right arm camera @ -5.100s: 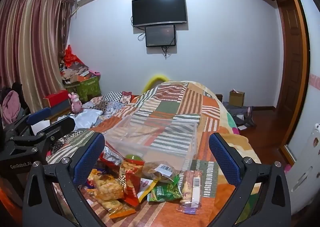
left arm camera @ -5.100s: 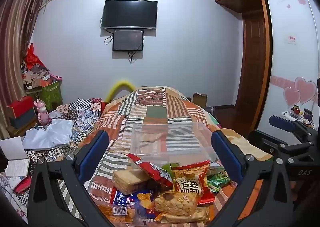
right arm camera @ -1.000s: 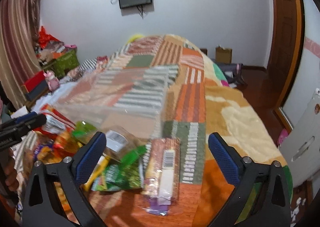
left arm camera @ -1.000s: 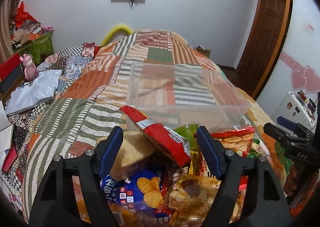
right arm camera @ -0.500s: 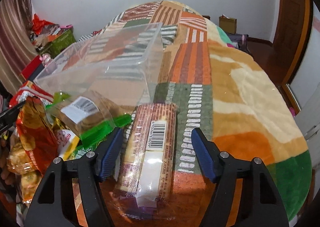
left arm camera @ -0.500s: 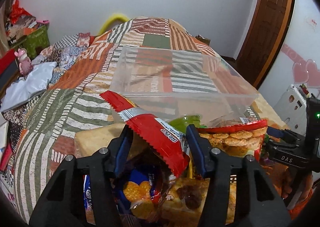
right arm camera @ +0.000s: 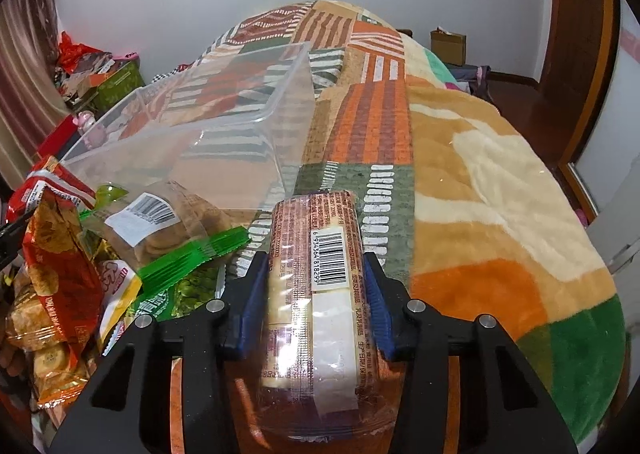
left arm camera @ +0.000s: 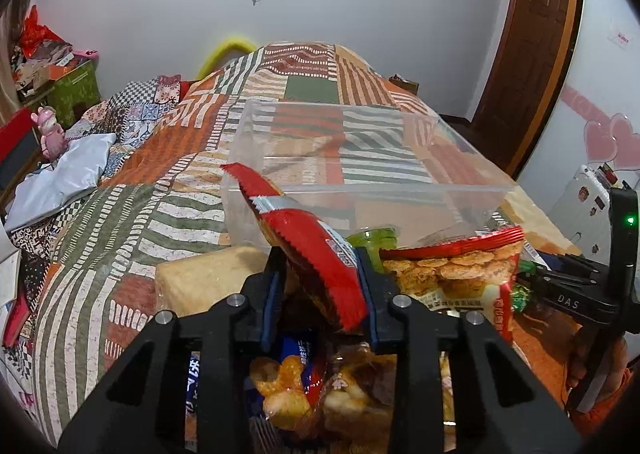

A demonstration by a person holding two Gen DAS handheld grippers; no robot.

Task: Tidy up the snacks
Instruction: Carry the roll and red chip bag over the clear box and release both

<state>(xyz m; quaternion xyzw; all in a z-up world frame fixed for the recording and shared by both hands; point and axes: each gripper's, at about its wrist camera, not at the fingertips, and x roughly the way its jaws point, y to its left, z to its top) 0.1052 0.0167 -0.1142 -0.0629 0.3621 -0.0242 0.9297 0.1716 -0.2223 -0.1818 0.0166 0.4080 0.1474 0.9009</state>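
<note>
On the bed's patchwork cover [left arm camera: 132, 222], the left tool [left arm camera: 320, 286] is closing, its blue pads pressed on a red snack bag [left arm camera: 308, 250] that juts up toward the near wall of the clear plastic bin [left arm camera: 360, 194]. The right tool [right arm camera: 312, 294] is closing too, both pads against the sides of a long barcoded biscuit pack [right arm camera: 320, 274] lying just beside the bin's [right arm camera: 224, 122] near corner. Other snack packets [right arm camera: 52, 274] lie heaped along the bin's near side.

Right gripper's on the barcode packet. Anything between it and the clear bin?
Nothing visible. The barcoded packet sits between the closing right gripper jaws; the clear bin stands just ahead and left, top open, only bedspread between.
</note>
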